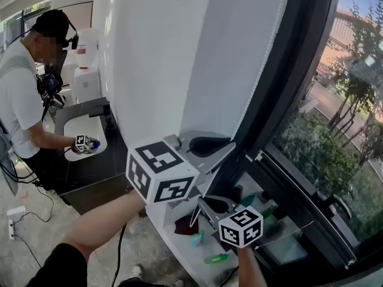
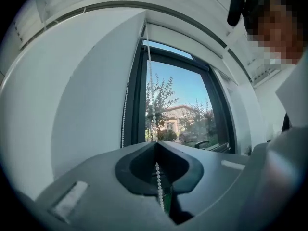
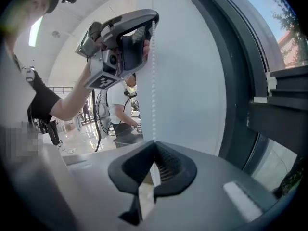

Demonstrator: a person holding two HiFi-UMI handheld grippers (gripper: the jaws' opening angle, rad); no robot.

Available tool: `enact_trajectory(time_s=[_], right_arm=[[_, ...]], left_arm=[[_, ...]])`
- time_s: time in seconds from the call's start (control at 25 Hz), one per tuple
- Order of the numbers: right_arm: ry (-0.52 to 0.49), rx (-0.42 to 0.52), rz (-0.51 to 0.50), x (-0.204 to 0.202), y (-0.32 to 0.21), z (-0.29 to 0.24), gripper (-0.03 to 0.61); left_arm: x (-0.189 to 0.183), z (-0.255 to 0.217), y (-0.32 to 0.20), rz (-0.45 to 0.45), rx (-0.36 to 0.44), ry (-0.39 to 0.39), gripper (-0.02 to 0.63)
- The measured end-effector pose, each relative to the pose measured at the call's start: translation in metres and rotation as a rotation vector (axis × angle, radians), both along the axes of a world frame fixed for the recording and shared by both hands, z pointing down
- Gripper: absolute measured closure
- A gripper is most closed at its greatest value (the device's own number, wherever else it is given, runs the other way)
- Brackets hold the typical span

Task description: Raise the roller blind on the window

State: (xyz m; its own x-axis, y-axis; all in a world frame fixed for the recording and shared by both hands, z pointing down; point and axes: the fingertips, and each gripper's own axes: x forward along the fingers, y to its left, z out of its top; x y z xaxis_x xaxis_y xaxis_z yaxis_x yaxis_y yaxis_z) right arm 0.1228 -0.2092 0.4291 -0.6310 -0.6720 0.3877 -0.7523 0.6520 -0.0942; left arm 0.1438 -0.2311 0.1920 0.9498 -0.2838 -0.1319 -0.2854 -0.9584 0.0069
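Observation:
A white bead chain (image 1: 263,70) hangs down the pale wall beside the dark window frame (image 1: 299,82). My left gripper (image 1: 230,142) is the higher one and is shut on the chain, which passes between its pads (image 2: 158,177) and rises towards the window top (image 2: 150,81). A second strand (image 2: 124,114) hangs to the left. Below it, my right gripper (image 1: 202,201) is shut on the same chain (image 3: 154,81), which runs taut up to the left gripper (image 3: 144,28). A white band (image 2: 183,40) crosses the window's top; the glass (image 2: 178,109) below it is uncovered.
A low white sill (image 1: 179,244) under the grippers holds a dark red item (image 1: 185,225) and green items (image 1: 215,259). At the left a person in a white shirt (image 1: 21,100) works at a white table (image 1: 84,130). Cables and a power strip (image 1: 15,211) lie on the floor.

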Motion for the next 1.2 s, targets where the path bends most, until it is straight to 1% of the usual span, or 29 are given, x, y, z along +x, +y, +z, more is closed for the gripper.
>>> enact_trajectory(time_s=[0.08, 0.12, 0.16, 0.2, 0.24, 0.32, 0.36, 0.44, 0.52, 0.6, 0.72, 0.8, 0.84, 0.88, 1.04, 1.16, 1.2], right_arm=[[-0.052, -0.027, -0.006, 0.002, 0.003, -0.003, 0.568], [-0.108, -0.031, 0.004, 0.005, 0.004, -0.01, 0.566], [-0.182, -0.021, 0.021, 0.01, 0.004, -0.022, 0.55], [-0.261, 0.002, 0.04, 0.016, 0.004, -0.039, 0.516], [-0.332, 0.036, 0.059, 0.021, 0.002, -0.06, 0.497], [-0.426, 0.108, 0.108, 0.033, 0.0, -0.097, 0.491], [-0.445, 0.138, 0.134, 0.037, 0.0, -0.11, 0.491], [-0.426, 0.196, 0.188, 0.042, -0.001, -0.124, 0.497], [-0.368, 0.246, 0.243, 0.042, -0.002, -0.128, 0.5], [-0.314, 0.277, 0.294, 0.037, -0.001, -0.125, 0.514], [-0.255, 0.303, 0.365, 0.031, 0.0, -0.115, 0.55], [-0.239, 0.313, 0.405, 0.027, 0.001, -0.11, 0.558], [-0.236, 0.316, 0.424, 0.026, 0.003, -0.108, 0.562], [-0.235, 0.317, 0.441, 0.025, 0.004, -0.105, 0.568], [-0.224, 0.311, 0.492, 0.022, 0.011, -0.094, 0.572], [-0.199, 0.303, 0.519, 0.019, 0.016, -0.086, 0.572], [-0.193, 0.297, 0.526, 0.018, 0.017, -0.084, 0.572]], left_arm=[[-0.002, 0.001, -0.001, 0.004, -0.031, 0.033, 0.607], [-0.004, 0.004, -0.001, -0.005, -0.032, 0.031, 0.607], [-0.004, 0.009, -0.001, -0.013, -0.028, 0.014, 0.606], [-0.004, 0.019, -0.003, -0.02, -0.028, -0.014, 0.606], [-0.003, 0.031, -0.005, -0.025, -0.037, -0.043, 0.606], [-0.003, 0.065, -0.01, -0.037, -0.078, -0.092, 0.604], [-0.003, 0.083, -0.012, -0.044, -0.1, -0.115, 0.606], [-0.003, 0.116, -0.011, -0.049, -0.135, -0.162, 0.606], [-0.001, 0.142, -0.008, -0.046, -0.162, -0.195, 0.606], [-0.005, 0.154, -0.004, -0.065, -0.173, -0.186, 0.606], [-0.012, 0.148, -0.003, -0.126, -0.153, -0.144, 0.605], [-0.017, 0.144, 0.0, -0.175, -0.12, -0.144, 0.603], [-0.02, 0.144, 0.001, -0.201, -0.112, -0.143, 0.591], [-0.024, 0.145, 0.002, -0.226, -0.111, -0.138, 0.578], [-0.041, 0.148, 0.007, -0.317, -0.132, -0.102, 0.577], [-0.048, 0.153, 0.014, -0.373, -0.132, -0.11, 0.582], [-0.049, 0.155, 0.017, -0.384, -0.136, -0.119, 0.599]])
